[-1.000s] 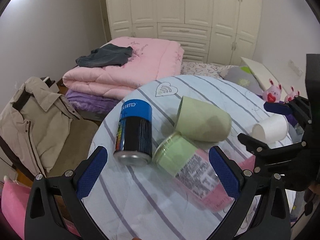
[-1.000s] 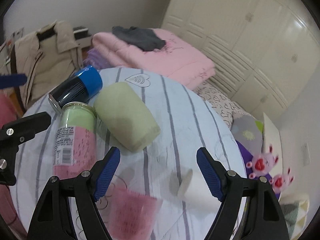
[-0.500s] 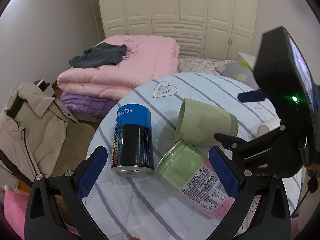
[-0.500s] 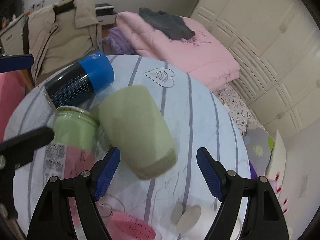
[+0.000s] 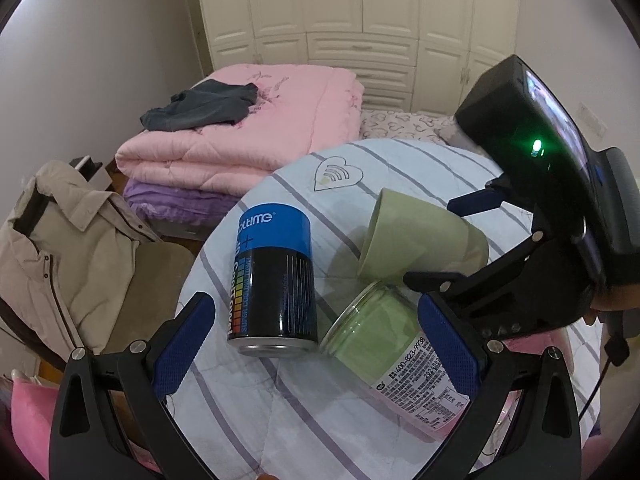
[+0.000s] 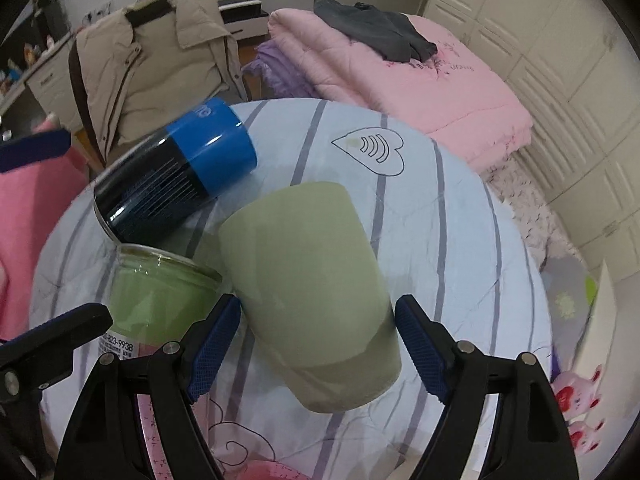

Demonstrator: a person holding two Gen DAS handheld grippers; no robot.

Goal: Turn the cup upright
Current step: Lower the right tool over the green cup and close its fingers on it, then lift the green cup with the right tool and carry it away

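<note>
White wardrobes (image 5: 360, 20) lined the room behind folded pink quilts (image 5: 248, 136). On the round striped surface (image 5: 420, 168) the green cup (image 6: 312, 300) lay on its side between my right gripper's (image 6: 318, 352) wide-open jaws, not yet clamped. My left gripper (image 5: 316, 344) hung open, empty.

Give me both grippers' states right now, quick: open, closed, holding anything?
Left gripper: open, holding nothing, fingers apart in front of the can and jar.
Right gripper: open, fingers either side of the green cup, not yet closed on it.
</note>
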